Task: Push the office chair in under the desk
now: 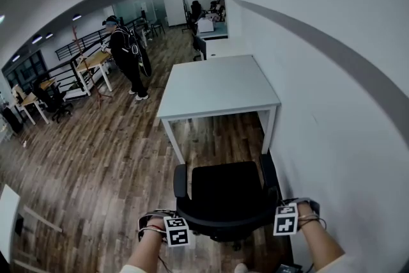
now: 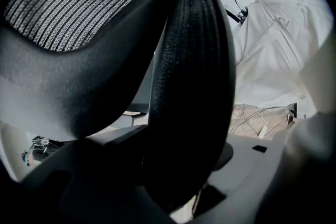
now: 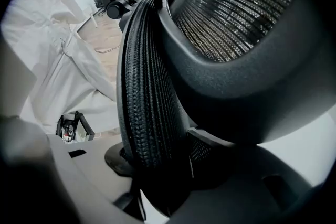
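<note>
Grip on the office chair [image 1: 225, 192], just short of the desk [image 1: 217, 83].
The left gripper [image 1: 176, 227] and right gripper [image 1: 287, 217] each clamp the backrest [image 2: 191, 86] by its top rim, which runs between the jaws (one gripper per corner, on the side away from the desk). The seat stands just outside the desk's near edge, not under it. The chair's base is hidden below the seat, and the jaw pads lie in shadow, hard to make out.

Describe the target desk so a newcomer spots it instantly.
Follow the white wall on the right; the desk stands beside it, straight ahead of the black chair. It is the nearest, white and bare-topped; the desks by the railing are wood-topped.
</note>
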`<action>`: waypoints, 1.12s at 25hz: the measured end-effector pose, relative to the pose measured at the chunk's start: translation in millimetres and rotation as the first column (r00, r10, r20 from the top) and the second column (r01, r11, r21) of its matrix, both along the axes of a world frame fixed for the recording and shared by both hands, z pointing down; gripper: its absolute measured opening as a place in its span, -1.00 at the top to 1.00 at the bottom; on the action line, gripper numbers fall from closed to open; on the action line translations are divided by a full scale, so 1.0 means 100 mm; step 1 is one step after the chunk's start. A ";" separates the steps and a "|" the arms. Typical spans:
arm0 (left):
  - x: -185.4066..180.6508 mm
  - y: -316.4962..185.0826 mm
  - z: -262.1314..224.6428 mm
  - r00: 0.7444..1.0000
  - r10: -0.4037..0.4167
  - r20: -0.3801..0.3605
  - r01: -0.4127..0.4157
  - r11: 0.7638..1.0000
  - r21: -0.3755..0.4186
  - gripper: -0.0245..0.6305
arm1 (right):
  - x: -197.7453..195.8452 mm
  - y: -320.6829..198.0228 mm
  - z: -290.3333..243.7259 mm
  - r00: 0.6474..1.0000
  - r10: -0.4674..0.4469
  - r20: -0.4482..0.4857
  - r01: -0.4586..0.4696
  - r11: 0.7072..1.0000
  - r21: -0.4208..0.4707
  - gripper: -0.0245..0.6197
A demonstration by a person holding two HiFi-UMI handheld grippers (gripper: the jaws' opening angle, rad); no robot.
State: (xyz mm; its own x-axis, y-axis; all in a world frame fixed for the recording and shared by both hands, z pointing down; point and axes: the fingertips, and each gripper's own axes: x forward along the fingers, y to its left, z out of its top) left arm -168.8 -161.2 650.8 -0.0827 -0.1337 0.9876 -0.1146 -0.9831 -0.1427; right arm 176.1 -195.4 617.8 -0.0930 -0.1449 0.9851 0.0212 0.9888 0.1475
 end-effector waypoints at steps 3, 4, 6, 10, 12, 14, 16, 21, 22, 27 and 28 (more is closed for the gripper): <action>-0.02 -0.09 -0.03 1.000 -0.004 0.004 0.004 1.000 0.007 0.20 | -0.03 -0.10 0.00 1.000 -0.009 0.001 0.009 1.000 0.003 0.23; -0.02 -0.14 -0.05 1.000 -0.005 0.007 0.004 1.000 0.015 0.20 | -0.04 -0.14 -0.01 1.000 -0.012 0.004 0.012 1.000 0.006 0.23; -0.03 -0.21 -0.06 1.000 -0.011 0.005 0.011 1.000 0.017 0.20 | -0.05 -0.23 -0.01 1.000 -0.014 0.005 0.014 1.000 0.010 0.23; -0.04 -0.37 -0.04 1.000 -0.018 0.005 0.018 1.000 0.015 0.19 | -0.06 -0.44 0.00 1.000 -0.019 0.005 0.019 1.000 0.014 0.23; -0.07 -0.47 -0.06 1.000 -0.011 0.009 0.011 1.000 0.021 0.19 | -0.11 -0.51 0.01 1.000 -0.021 0.013 0.021 1.000 0.013 0.23; -0.11 -0.57 -0.07 1.000 -0.005 0.012 0.005 1.000 0.023 0.19 | -0.14 -0.59 0.00 1.000 -0.017 0.016 0.017 1.000 0.015 0.23; -0.14 -0.68 -0.08 1.000 0.000 0.009 -0.001 1.000 0.023 0.19 | -0.18 -0.68 0.00 1.000 -0.013 0.020 0.012 1.000 0.019 0.23; -0.21 -0.97 -0.04 1.000 0.006 0.002 -0.006 1.000 0.018 0.19 | -0.24 -0.95 0.04 1.000 -0.001 0.009 0.001 1.000 0.015 0.23; -0.23 -1.02 -0.03 1.000 0.006 0.001 -0.006 1.000 0.019 0.19 | -0.26 -1.00 0.04 1.000 -0.001 0.009 0.001 1.000 0.014 0.23; -0.32 -1.33 -0.09 1.000 0.018 -0.003 -0.018 0.999 0.032 0.19 | -0.37 -1.25 -0.03 1.000 0.006 0.011 -0.007 1.000 0.017 0.23; -0.34 -1.40 -0.09 1.000 0.018 -0.001 -0.018 0.999 0.032 0.19 | -0.37 -1.32 -0.02 1.000 0.010 0.010 -0.011 1.000 0.016 0.23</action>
